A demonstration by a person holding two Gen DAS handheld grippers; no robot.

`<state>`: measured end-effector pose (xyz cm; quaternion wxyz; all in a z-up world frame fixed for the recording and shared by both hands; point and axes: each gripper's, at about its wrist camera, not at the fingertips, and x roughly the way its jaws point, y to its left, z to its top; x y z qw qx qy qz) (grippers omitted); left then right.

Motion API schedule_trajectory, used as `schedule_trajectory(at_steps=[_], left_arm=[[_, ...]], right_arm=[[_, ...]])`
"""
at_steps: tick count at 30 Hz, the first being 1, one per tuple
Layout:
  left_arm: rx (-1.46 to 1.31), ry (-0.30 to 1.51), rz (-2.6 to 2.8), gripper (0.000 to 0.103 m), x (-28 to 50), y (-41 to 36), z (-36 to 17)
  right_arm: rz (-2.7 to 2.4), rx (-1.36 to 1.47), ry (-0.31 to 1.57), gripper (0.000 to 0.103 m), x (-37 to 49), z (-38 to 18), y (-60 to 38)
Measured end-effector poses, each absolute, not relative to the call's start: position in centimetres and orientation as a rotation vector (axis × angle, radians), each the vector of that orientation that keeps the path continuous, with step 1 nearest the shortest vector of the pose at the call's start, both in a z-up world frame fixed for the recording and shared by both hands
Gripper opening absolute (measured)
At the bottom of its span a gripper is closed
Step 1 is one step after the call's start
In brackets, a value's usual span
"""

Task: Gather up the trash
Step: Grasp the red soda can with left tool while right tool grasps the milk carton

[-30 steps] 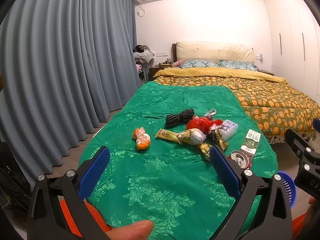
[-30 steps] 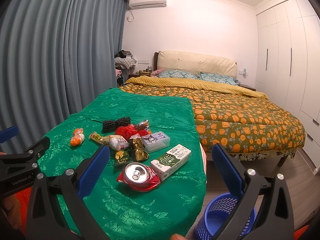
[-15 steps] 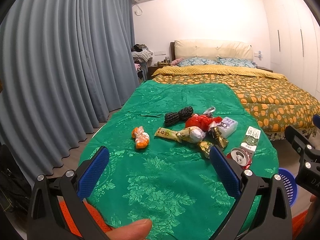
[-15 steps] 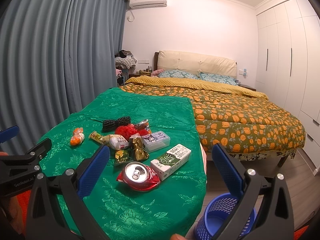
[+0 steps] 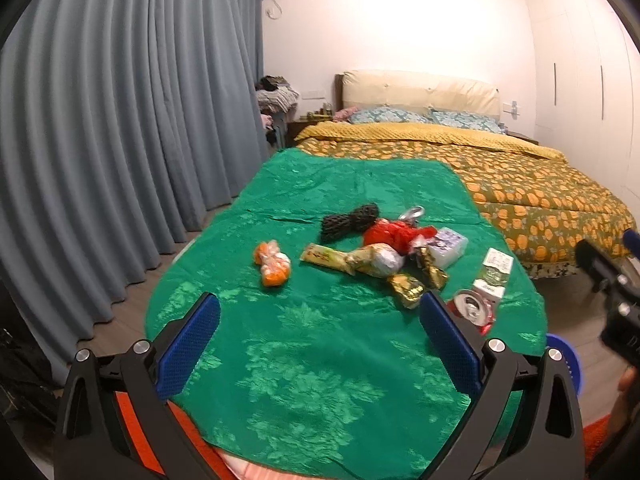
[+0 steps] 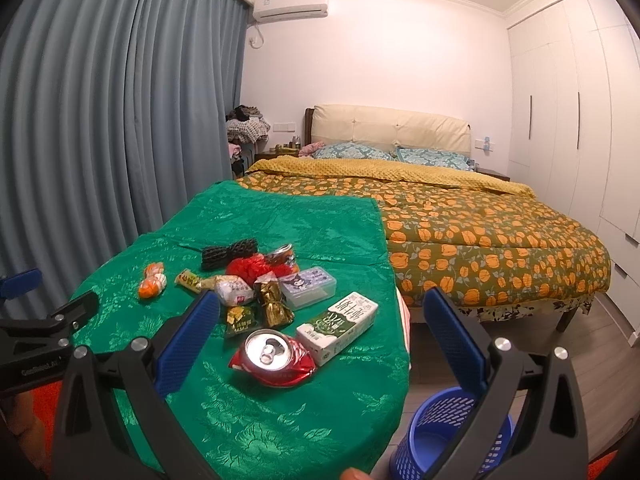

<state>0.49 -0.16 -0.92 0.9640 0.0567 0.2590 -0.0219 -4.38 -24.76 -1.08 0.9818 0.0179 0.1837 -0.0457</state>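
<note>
Both the left gripper (image 5: pixel 319 340) and the right gripper (image 6: pixel 321 338) hold their jaws wide apart, gripping nothing. The crushed red can (image 6: pixel 273 358) lies on the green cloth (image 6: pixel 280 420), with the blue basket (image 6: pixel 452 436) at 4 o'clock from it.

At the bottom of the frame the left gripper (image 5: pixel 320 344), its blue-padded jaws wide apart, holds nothing above the green patterned tablecloth (image 5: pixel 320 380). Mid-frame lie an orange-and-white wrapper (image 5: pixel 273 267), black foam netting (image 5: pixel 349 217), red crumpled plastic (image 5: pixel 394 233) and, right, a crushed red can (image 5: pixel 474 309).
</note>
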Motion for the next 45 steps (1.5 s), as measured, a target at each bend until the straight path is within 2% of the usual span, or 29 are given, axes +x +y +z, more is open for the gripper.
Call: schedule_trajectory(at_steps=[15, 27, 36, 41, 45], left_arm=[[0.076, 0.54, -0.139, 0.099, 0.8, 0.2, -1.6], [0.181, 0.546, -0.392, 0.099, 1.3, -4.2, -3.8], [0.429, 0.58, -0.674, 0.099, 5.5, -10.8, -8.1], [0.509, 0.677, -0.783, 0.099, 9.3, -13.6, -11.4], [0.54, 0.735, -0.833, 0.099, 11.7, -14.8, -13.5]], right_arm=[[-0.144, 0.071, 0.337, 0.099, -4.5, -0.8, -27.2], [-0.126, 0.033, 0.351, 0.099, -3.1, -0.5, -28.5], [-0.04, -0.021, 0.312, 0.098, -0.8, -0.2, -30.3], [-0.054, 0.091, 0.365, 0.099, 0.0, -3.5, -33.0], [-0.07, 0.074, 0.42, 0.099, 0.8, -5.2, -33.6]])
